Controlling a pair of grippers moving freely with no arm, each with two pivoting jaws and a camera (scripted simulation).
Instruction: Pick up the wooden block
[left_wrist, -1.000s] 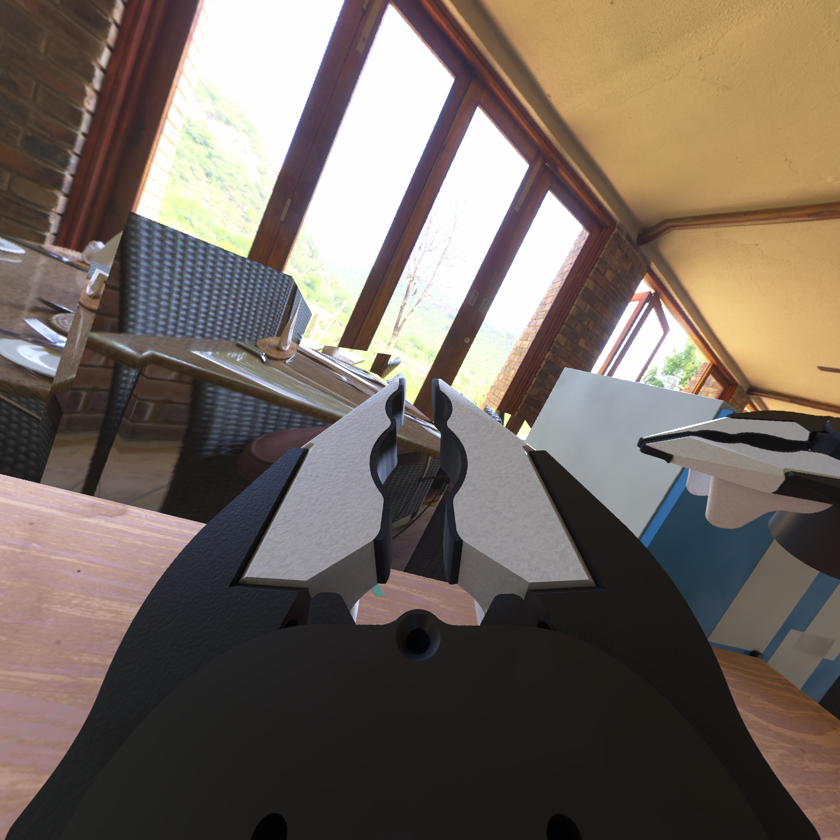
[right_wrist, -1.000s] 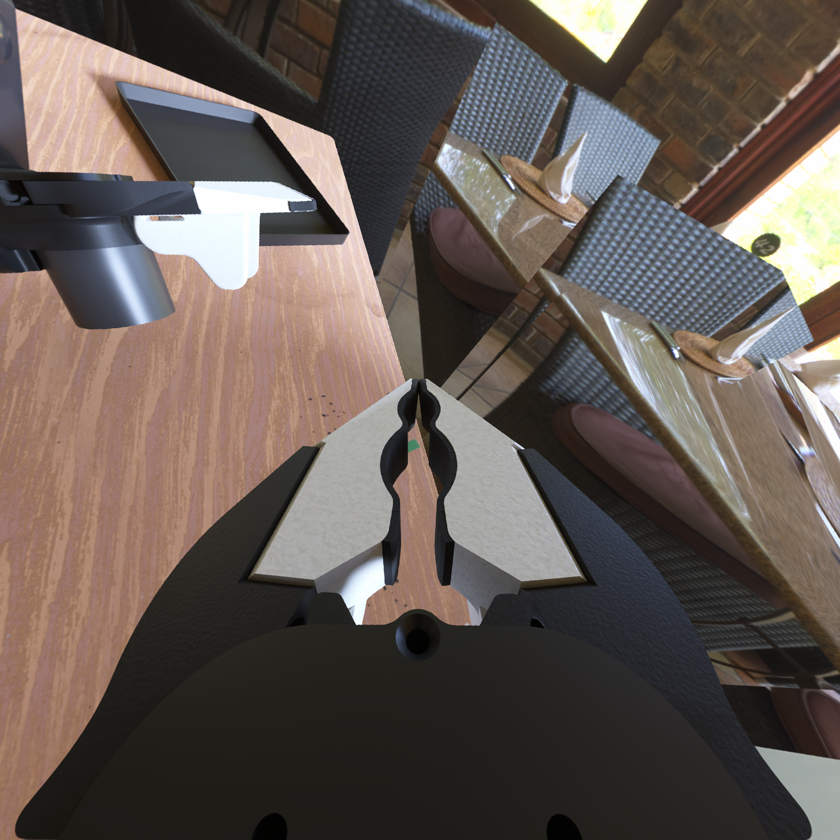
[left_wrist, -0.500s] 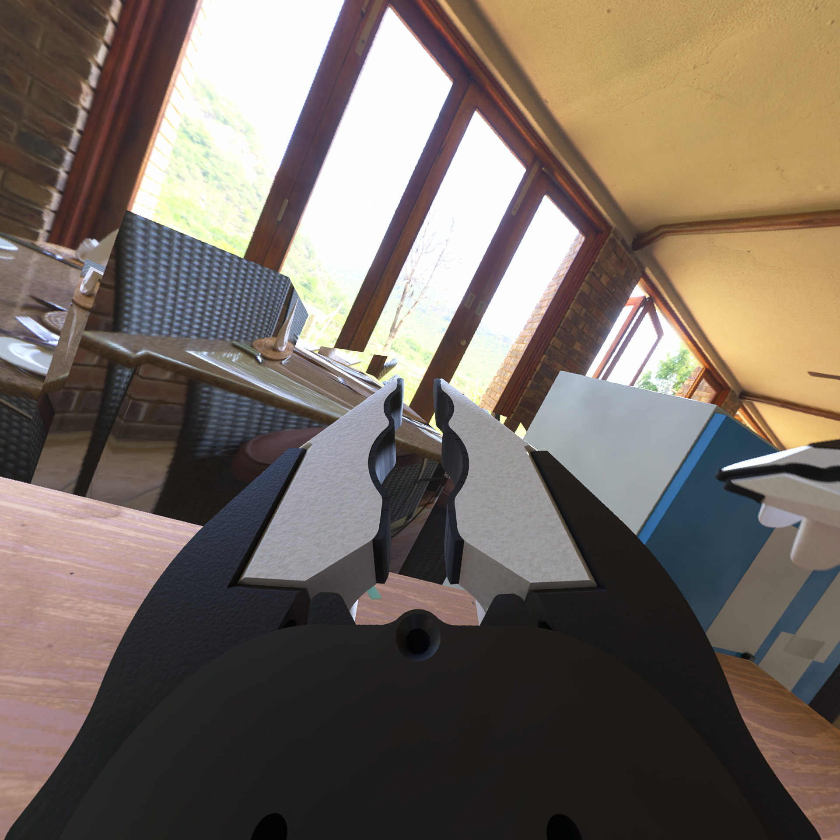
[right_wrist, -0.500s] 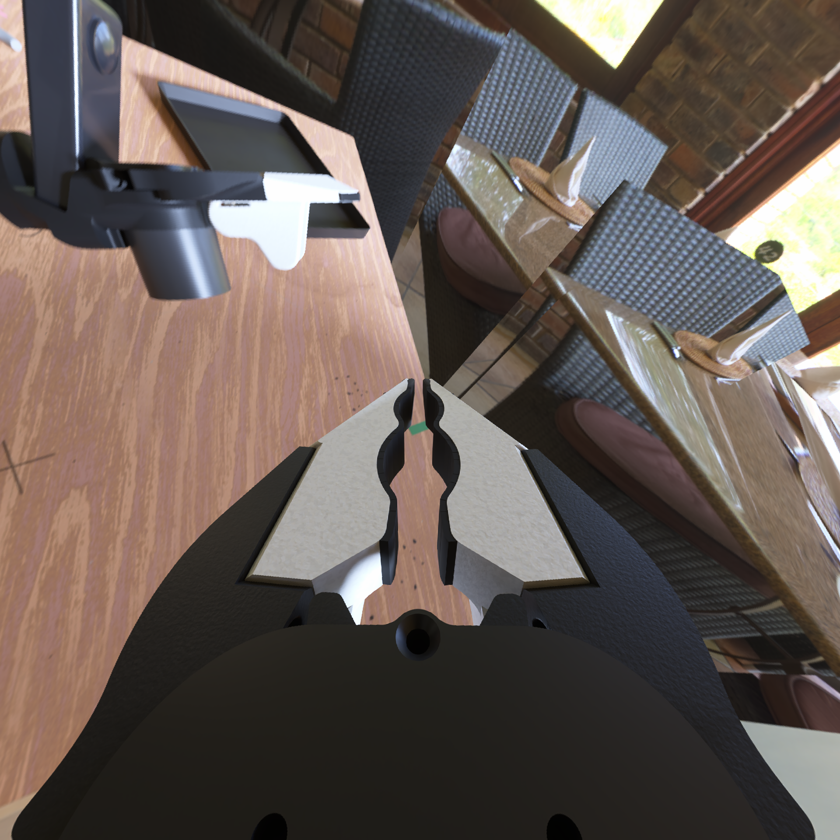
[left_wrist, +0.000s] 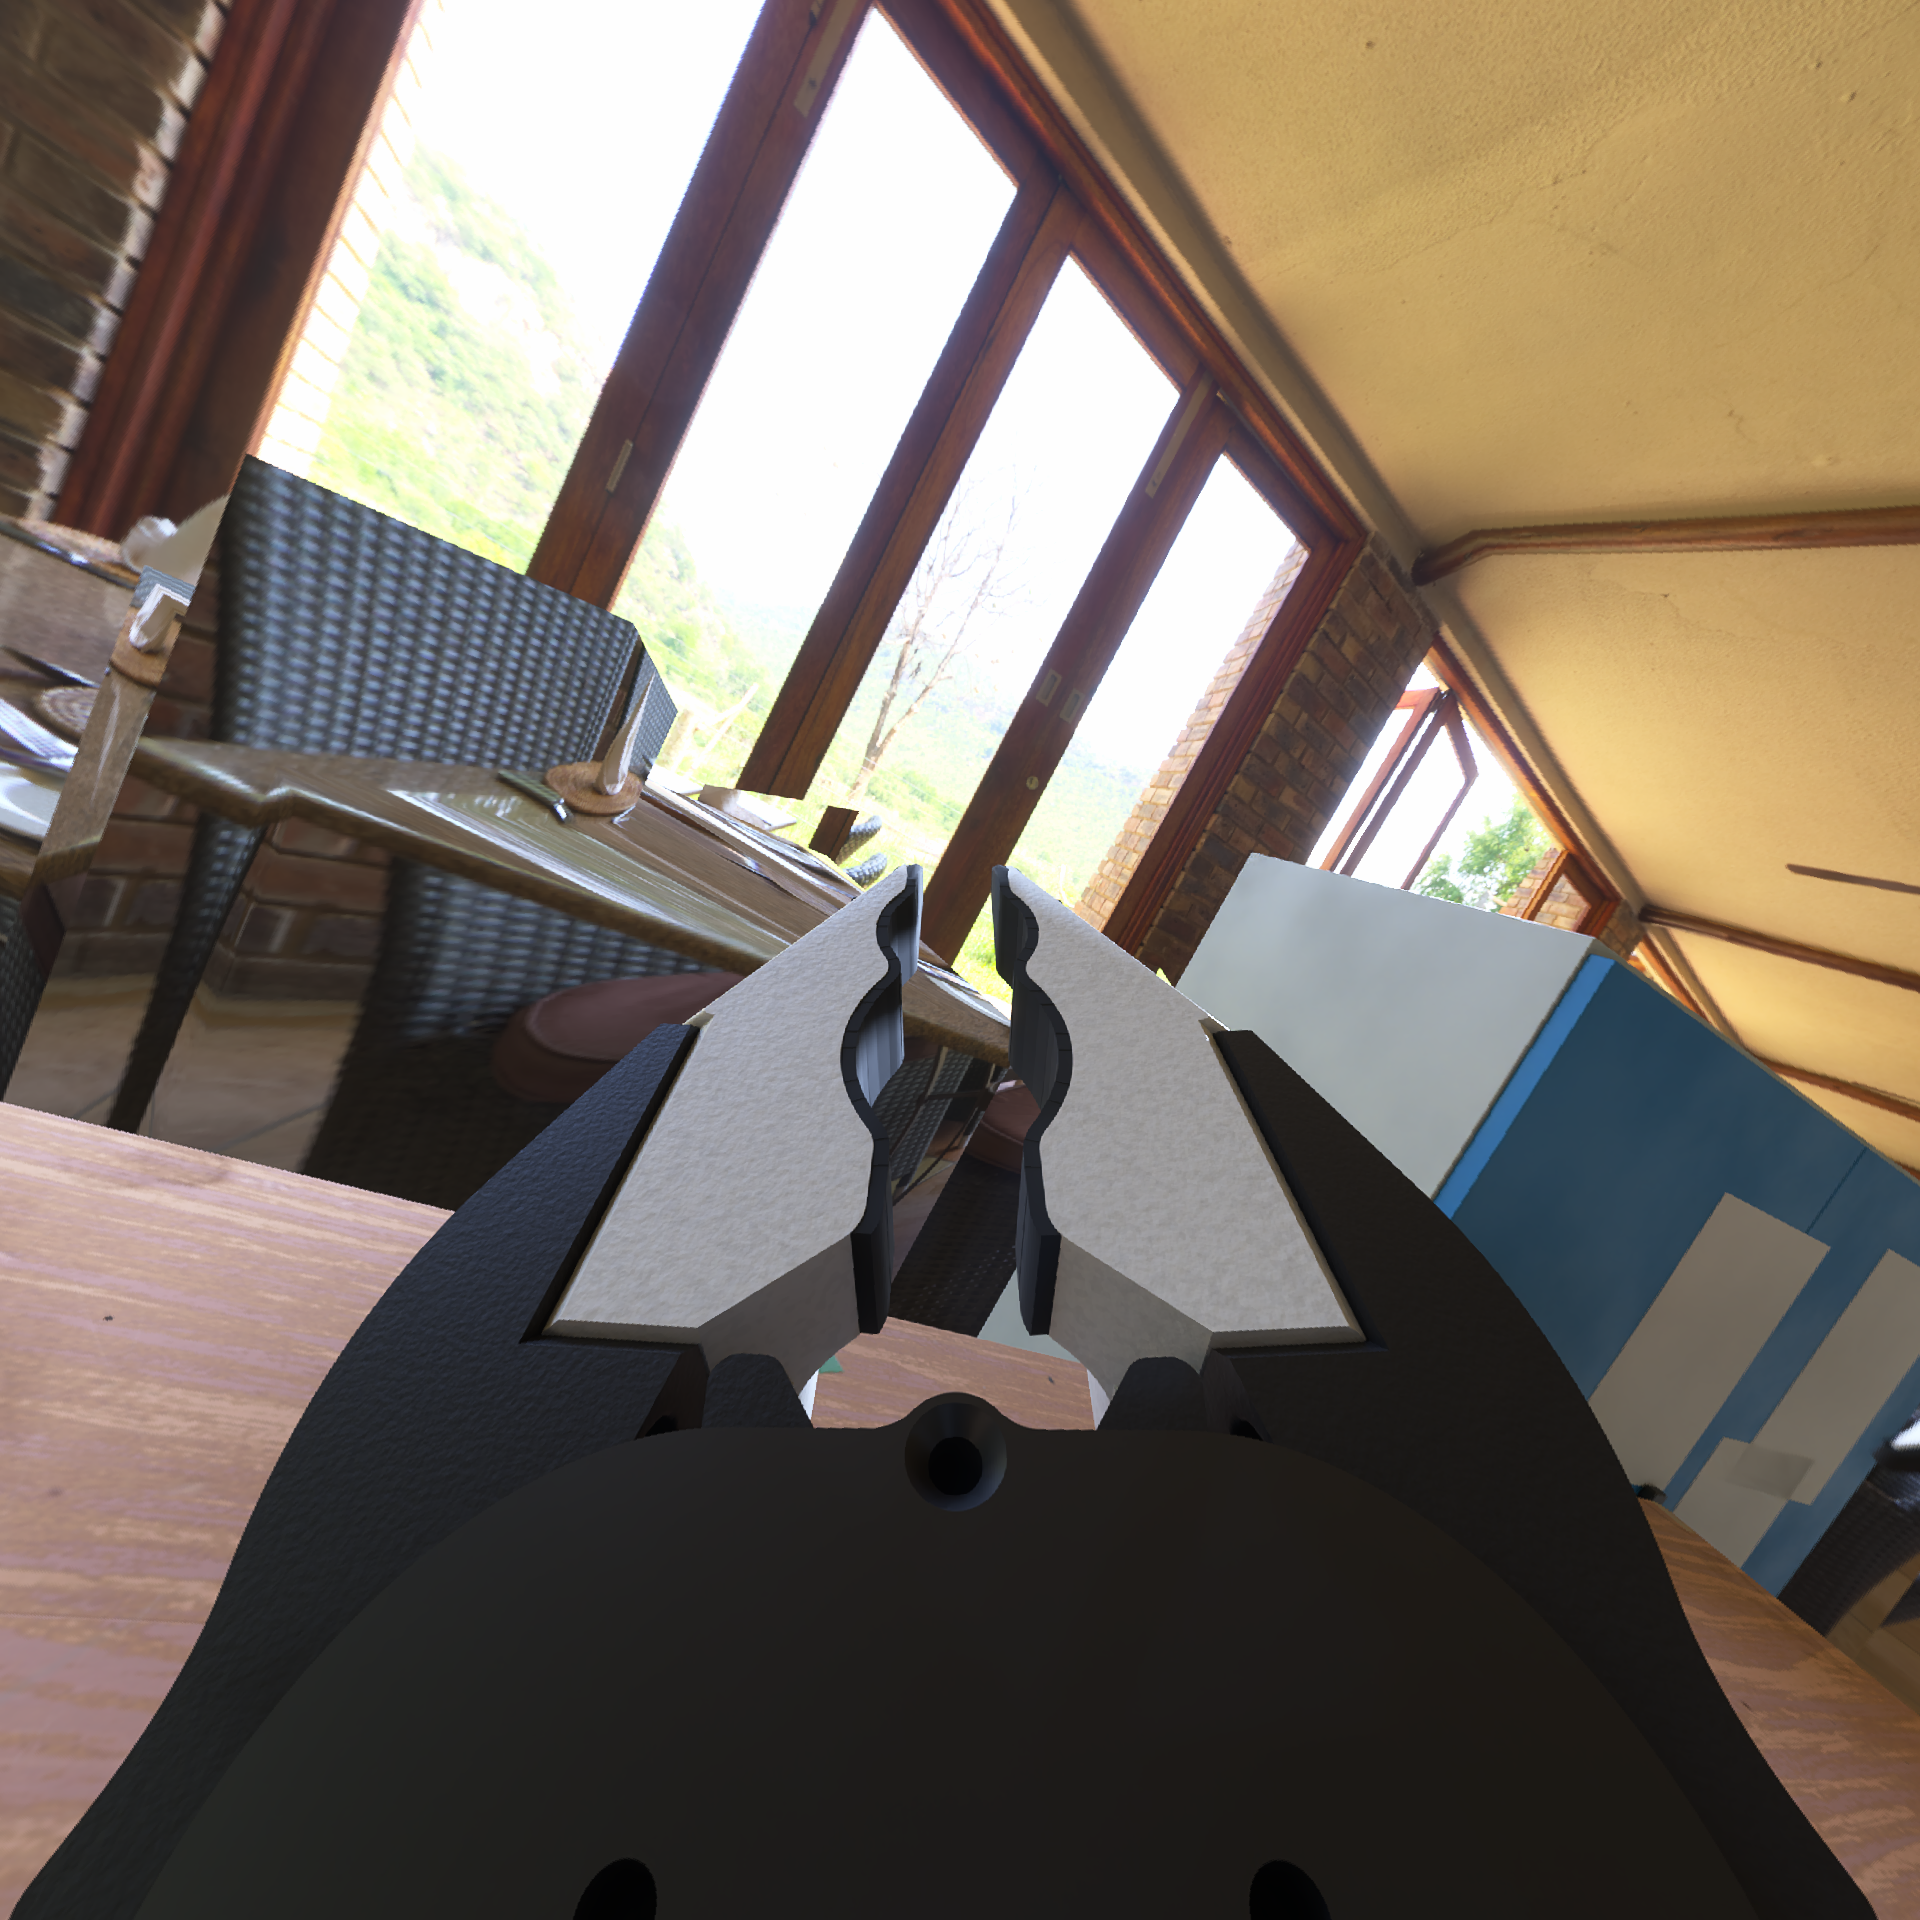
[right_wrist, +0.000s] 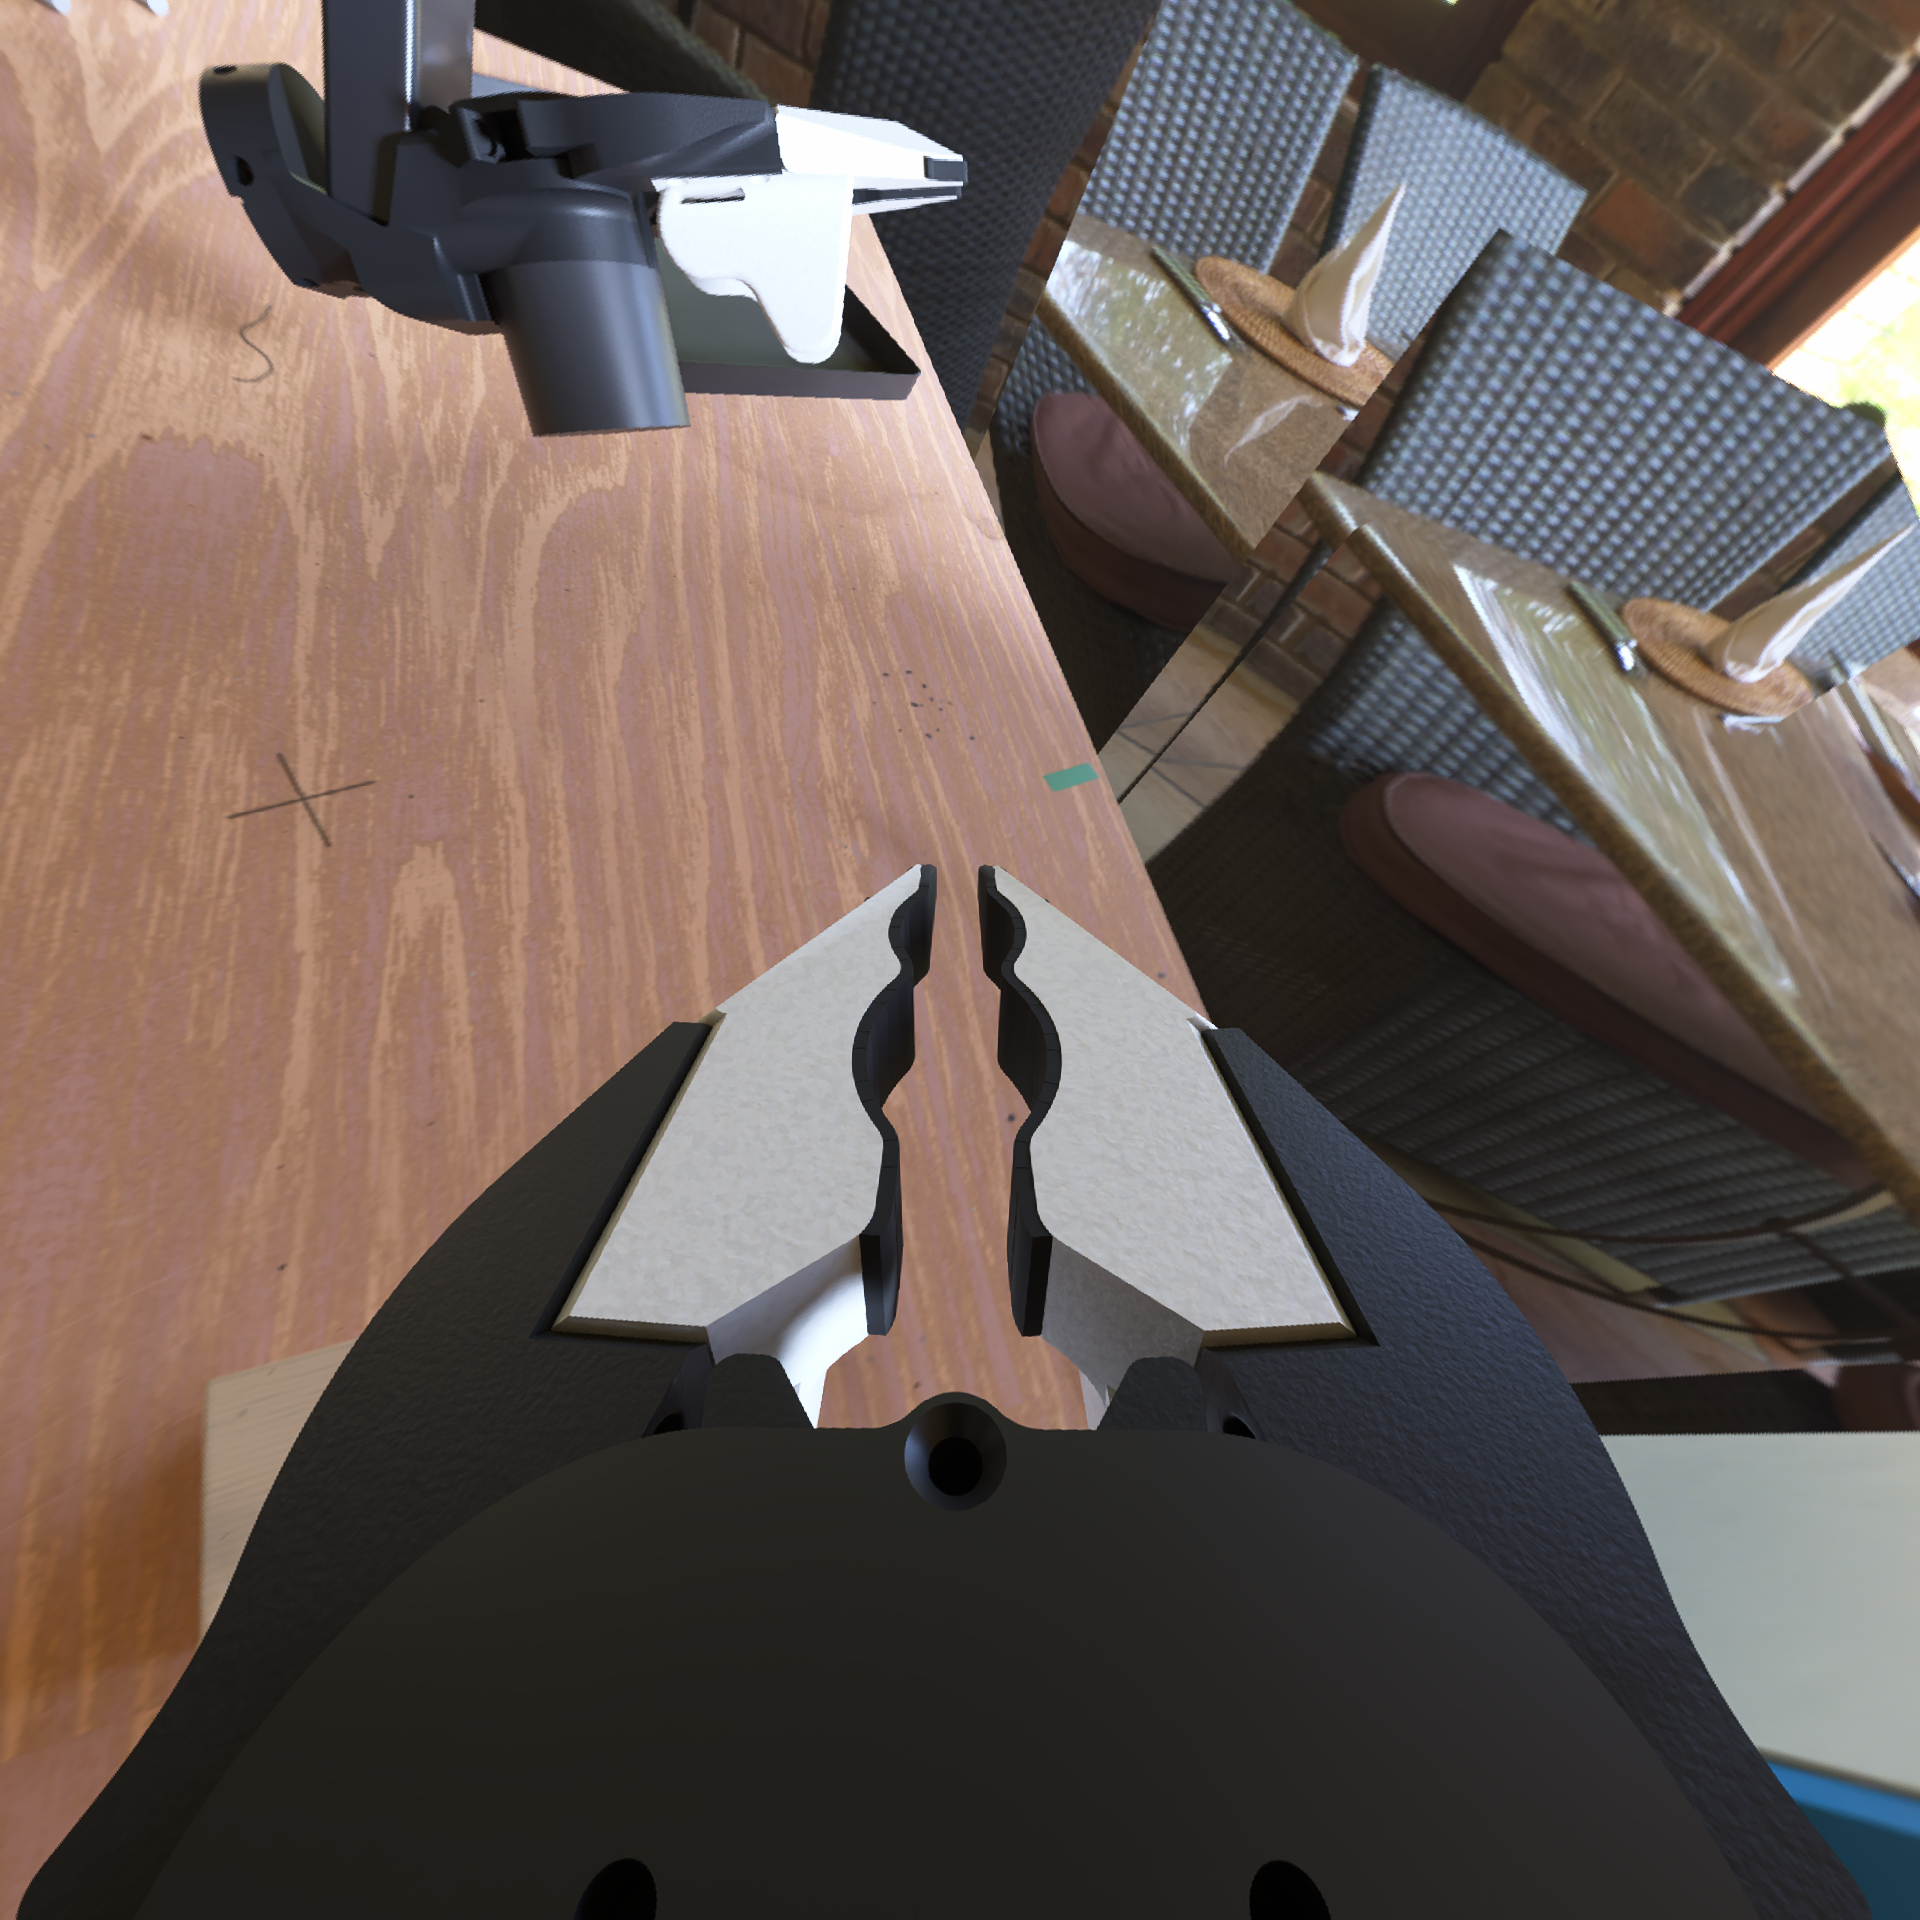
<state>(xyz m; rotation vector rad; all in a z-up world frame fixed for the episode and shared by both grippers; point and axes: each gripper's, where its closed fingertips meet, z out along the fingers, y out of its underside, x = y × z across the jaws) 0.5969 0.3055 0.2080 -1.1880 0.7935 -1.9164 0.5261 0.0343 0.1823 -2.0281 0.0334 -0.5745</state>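
A pale wooden block shows only as a corner at the lower left of the right wrist view, mostly hidden behind my right gripper's body. My right gripper hangs over the wooden table near its right edge, jaws a narrow gap apart and empty. My left gripper points up past the table edge toward the windows, jaws slightly apart and empty. It also shows in the right wrist view, far off at the upper left. The block does not show in the left wrist view.
A black tray lies on the table partly under the left gripper. A white and blue box stands to the right. A green tape mark and a pencilled cross are on the table. Wicker chairs stand beyond the edge.
My right gripper's jaws have parted from nearly touching. It has drawn back from the left gripper and slid out of the left wrist view to the right. The left jaws have widened slightly.
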